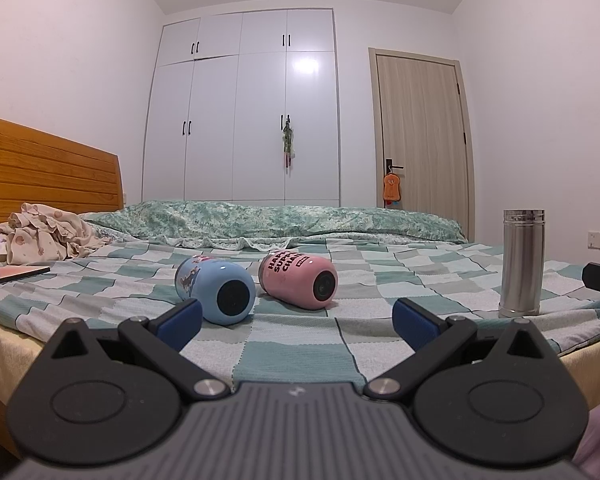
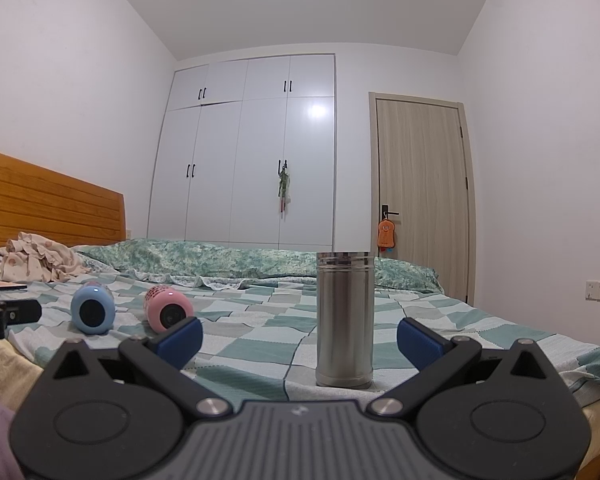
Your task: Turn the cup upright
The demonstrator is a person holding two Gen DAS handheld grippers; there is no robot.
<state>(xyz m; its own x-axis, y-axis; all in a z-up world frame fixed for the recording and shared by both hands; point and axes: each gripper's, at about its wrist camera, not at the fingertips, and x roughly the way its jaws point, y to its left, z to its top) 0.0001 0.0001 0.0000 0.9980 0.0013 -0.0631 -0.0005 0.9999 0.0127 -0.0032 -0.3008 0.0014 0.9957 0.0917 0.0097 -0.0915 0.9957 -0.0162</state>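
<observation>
A blue cup (image 1: 216,290) and a pink cup (image 1: 300,285) lie on their sides on the checked bedspread (image 1: 292,356), bases toward me. A steel cup (image 1: 521,263) stands upright at the right. My left gripper (image 1: 296,320) is open and empty, just short of the two lying cups. In the right wrist view my right gripper (image 2: 300,340) is open and empty, with the steel cup (image 2: 344,318) standing between its fingers' line, a little ahead. The blue cup (image 2: 92,308) and pink cup (image 2: 168,308) lie to the left there.
A folded green quilt (image 1: 280,220) runs across the far side of the bed. Crumpled clothes (image 1: 44,236) and a flat tablet-like thing (image 1: 12,274) lie at the left by the wooden headboard (image 1: 48,172). The wardrobe (image 1: 244,108) and door (image 1: 420,128) stand behind.
</observation>
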